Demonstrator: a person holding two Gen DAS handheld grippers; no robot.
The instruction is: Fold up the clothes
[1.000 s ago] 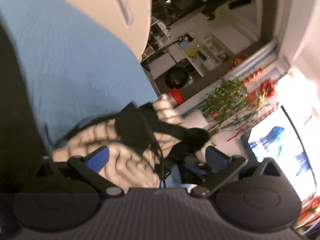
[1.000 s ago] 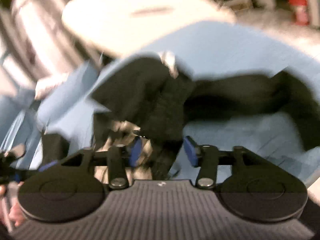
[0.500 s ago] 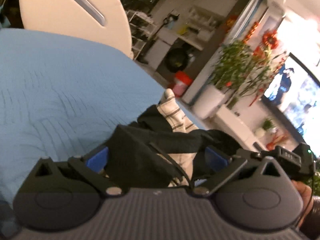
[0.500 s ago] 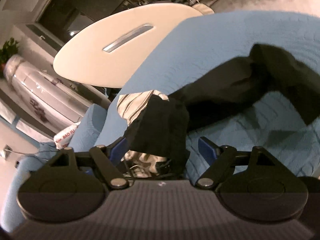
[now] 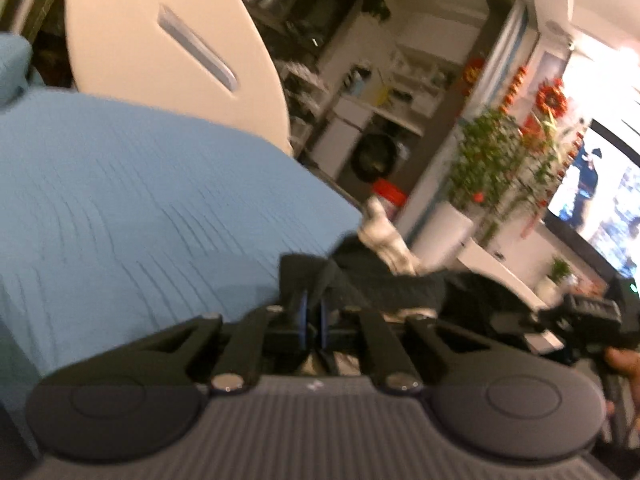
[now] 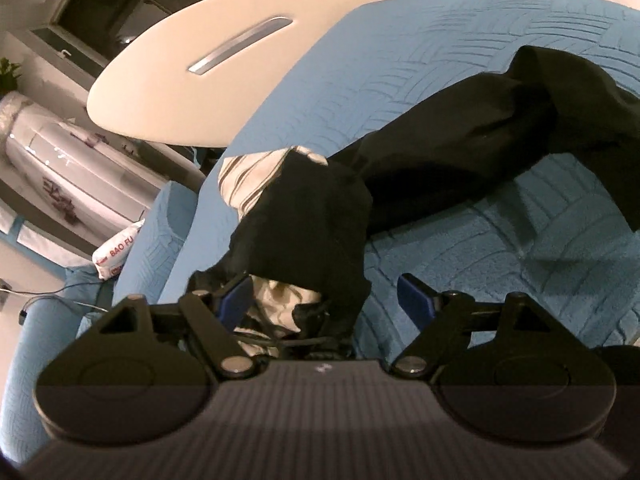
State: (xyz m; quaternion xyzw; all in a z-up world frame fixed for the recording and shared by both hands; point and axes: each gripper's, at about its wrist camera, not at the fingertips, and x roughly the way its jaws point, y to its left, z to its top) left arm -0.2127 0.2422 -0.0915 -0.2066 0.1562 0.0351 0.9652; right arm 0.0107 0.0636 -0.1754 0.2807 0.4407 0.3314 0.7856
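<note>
A black garment (image 6: 460, 152) lies crumpled across a blue quilted cover (image 6: 440, 40), over a cream cloth with dark stripes (image 6: 252, 172). My left gripper (image 5: 314, 316) is closing, and its blue pads meet on a fold of the black garment (image 5: 384, 284). The striped cloth (image 5: 384, 236) pokes out just beyond it. My right gripper (image 6: 326, 300) stands open. A hanging lump of the black garment sits between its fingers, apart from both pads. In the left wrist view the right gripper (image 5: 580, 316) shows at the right edge, held by a hand (image 5: 624, 364).
A white oval table (image 6: 224, 60) stands just beyond the blue cover (image 5: 120, 200). A white bag with red letters (image 6: 116, 256) lies at the left. A potted plant (image 5: 496, 160) and a lit screen (image 5: 600, 200) stand further off.
The left jaws went from wide open to closed on the black fabric. Both views rolled and dropped closer to the clothes. The right jaws spread slightly and stayed open.
</note>
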